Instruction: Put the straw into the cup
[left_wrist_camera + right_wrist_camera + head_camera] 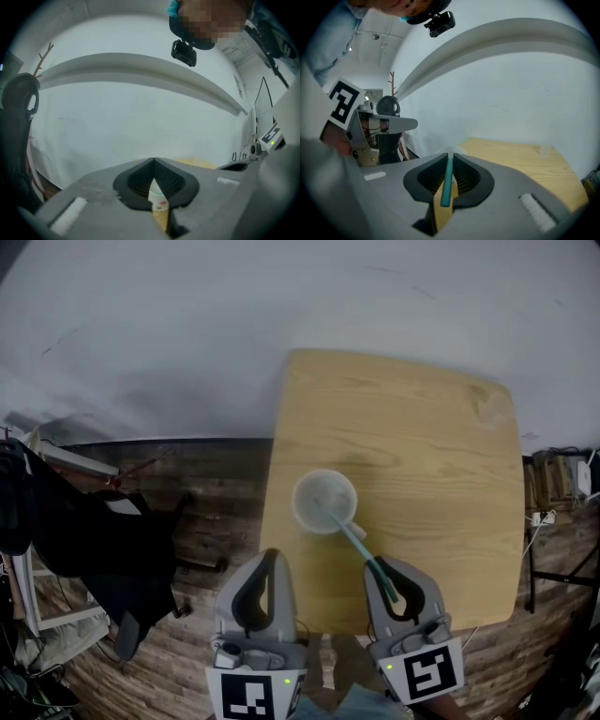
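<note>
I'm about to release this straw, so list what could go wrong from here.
1. The straw leans out of the cup toward the right tongs; released, it may lever the cup over.
2. The cup stands near the table edge with nothing steadying it; the left tongs are shut on a pale scrap.

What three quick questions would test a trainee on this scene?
1. Which gripper holds the teal straw? A: left gripper. B: right gripper.
2. True or false: the left gripper's jaws stand wide open.
3. Fill in: the cup stands upright on a ___ table.

Key: 1 B. 2 False, they are shut on a small white scrap. 3 wooden.
</note>
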